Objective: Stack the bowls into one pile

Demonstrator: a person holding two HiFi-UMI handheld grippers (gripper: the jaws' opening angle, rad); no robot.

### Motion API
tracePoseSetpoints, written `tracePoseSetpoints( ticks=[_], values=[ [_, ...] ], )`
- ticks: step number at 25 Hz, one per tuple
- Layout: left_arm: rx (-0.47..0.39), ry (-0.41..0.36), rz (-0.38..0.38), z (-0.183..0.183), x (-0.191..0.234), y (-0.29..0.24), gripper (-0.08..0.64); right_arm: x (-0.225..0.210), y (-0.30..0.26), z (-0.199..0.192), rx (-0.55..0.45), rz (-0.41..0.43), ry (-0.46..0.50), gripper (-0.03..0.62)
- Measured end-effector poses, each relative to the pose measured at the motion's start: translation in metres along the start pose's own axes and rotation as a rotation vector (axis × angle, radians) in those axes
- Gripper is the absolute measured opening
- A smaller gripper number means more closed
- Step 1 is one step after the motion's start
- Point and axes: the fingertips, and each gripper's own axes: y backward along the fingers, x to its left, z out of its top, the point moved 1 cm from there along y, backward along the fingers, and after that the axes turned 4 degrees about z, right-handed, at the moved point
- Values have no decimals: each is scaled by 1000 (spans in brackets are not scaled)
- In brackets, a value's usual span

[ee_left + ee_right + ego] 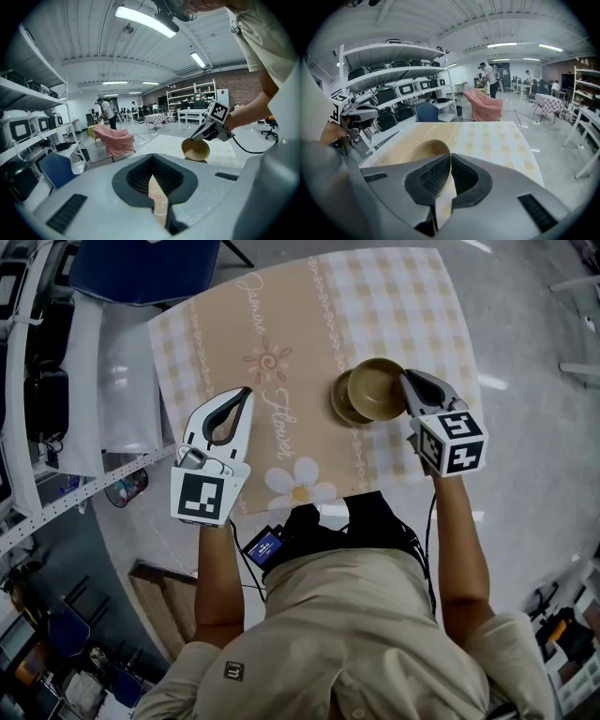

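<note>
Right gripper is clamped on the rim of a tan bowl. The rim is pinched between the dark pads of the fingers, and the bowl body extends forward and to the left of them. In the left gripper view the bowl is seen tilted, with its opening partly turned sideways.

A second bowl is seen just beyond and below the right fingers and is partly covered by the held one. Contact between the two bowls cannot be told.

Left gripper is held over the surface, well apart from both bowls. Its fingers are brought together with nothing between them, and only a sliver of cloth is seen through the slit.

The surface is covered by a beige cloth, flowered and checked, which lies under both pairs of fingers.
</note>
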Motion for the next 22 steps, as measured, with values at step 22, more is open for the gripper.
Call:
tracePoseSetpoints(
  ticks=[22],
  values=[
    [49,53,78,-50,12,46,6,30,-49,-35,105,20,92,15]
  ],
)
